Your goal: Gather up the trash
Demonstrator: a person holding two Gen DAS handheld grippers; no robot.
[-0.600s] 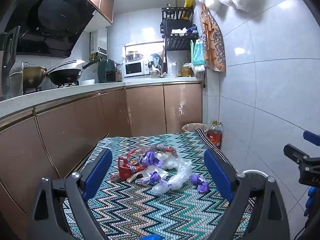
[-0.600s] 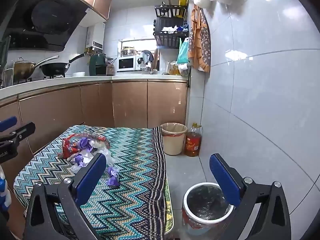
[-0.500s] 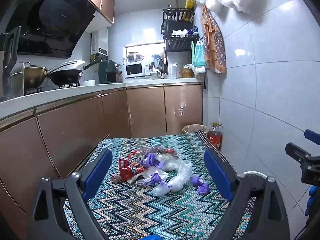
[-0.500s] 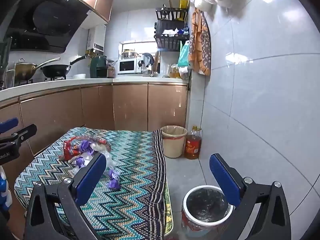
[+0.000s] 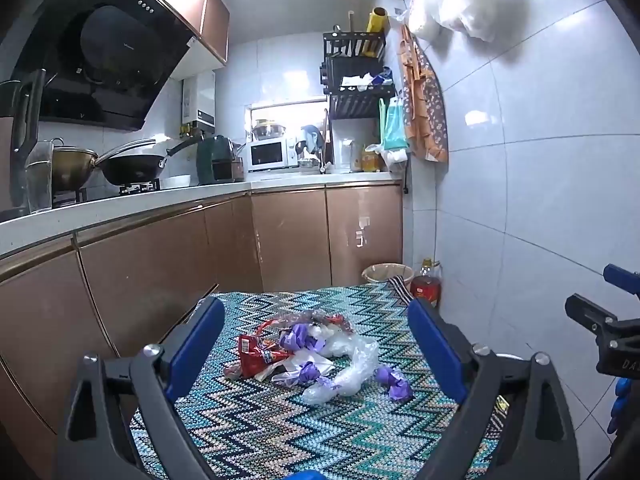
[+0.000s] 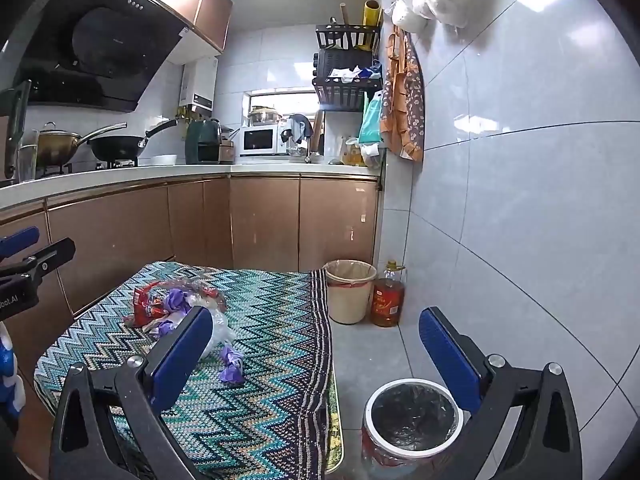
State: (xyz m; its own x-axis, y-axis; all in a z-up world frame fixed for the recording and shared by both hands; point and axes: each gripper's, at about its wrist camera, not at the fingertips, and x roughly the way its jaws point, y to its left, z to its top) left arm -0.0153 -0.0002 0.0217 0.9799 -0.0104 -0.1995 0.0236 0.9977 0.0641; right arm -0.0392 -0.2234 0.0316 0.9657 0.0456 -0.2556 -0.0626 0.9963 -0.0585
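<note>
Left gripper [image 5: 316, 344]: jaws wide apart, nothing between them, aimed at trash pile [image 5: 308, 356] on zigzag cloth [image 5: 280, 432]. Right gripper [image 6: 316, 348]: jaws likewise spread and empty, straddling table edge and white-rimmed bin [image 6: 412, 412] on the floor just beside it. Pile intact: red wrapper [image 5: 256, 356], clear plastic [image 5: 352, 368], purple wrappers, one stray purple piece [image 5: 394, 382] lying slightly apart. Bin liner apparently empty, though dark and hard to confirm. Judged at start: nothing collected, every piece outstanding. Second, beige bin [image 6: 349, 290] further off, near oil bottle [image 6: 387, 294].
</note>
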